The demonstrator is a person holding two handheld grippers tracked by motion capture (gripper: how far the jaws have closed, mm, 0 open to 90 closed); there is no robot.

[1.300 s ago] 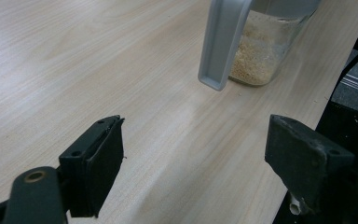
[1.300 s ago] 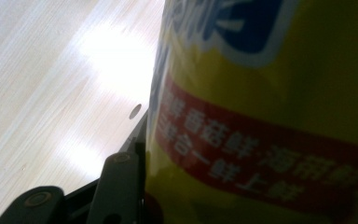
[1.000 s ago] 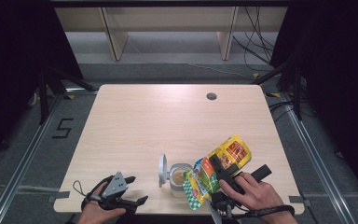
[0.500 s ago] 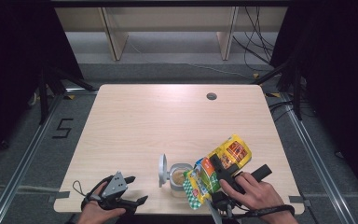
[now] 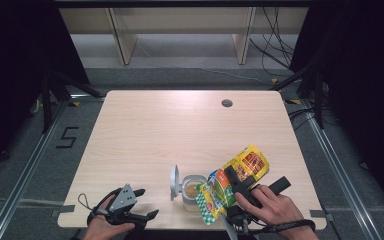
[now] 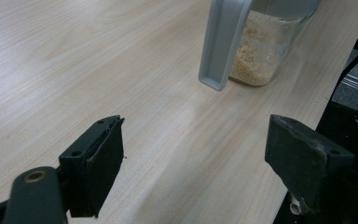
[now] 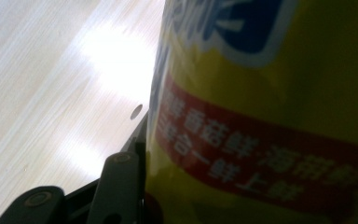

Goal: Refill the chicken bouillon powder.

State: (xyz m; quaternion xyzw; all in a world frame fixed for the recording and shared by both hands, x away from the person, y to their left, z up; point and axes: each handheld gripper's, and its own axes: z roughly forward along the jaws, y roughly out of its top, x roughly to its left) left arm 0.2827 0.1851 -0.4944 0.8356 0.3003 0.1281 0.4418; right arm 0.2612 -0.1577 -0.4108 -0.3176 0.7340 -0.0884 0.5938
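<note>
Pouring looks to be the work in hand, judging from how the things lie near the bottom edge of the high view. At the lower left of that view the left gripper [image 5: 141,216] rests low by the front edge of the table [image 5: 145,135], held in the person's left hand [image 5: 107,227]; its own view shows the jaws standing wide apart over bare wood with nothing between them, so it seems parked out of the way, or waiting to steady something. Right of it, in the lower middle, stands a clear jar [image 5: 192,189] partly filled with a pale, grainy stuff, and its grey lid [image 5: 173,182] is swung up on the left side, which leaves the mouth free; the left gripper view shows the same jar [image 6: 265,51] and lid [image 6: 221,44] at its top edge. Just right of the jar, a yellow and green snack bag [image 5: 232,180] lies slanted, its lower green end at the jar's mouth and its yellow end raised toward the upper right, a tilt that would let the contents slide down. The right gripper [image 5: 240,182] is clamped on the bag's middle, with the right hand [image 5: 270,207] behind it at the lower right; in the right gripper view the bag [image 7: 270,112] presses against the one jaw in sight.
</note>
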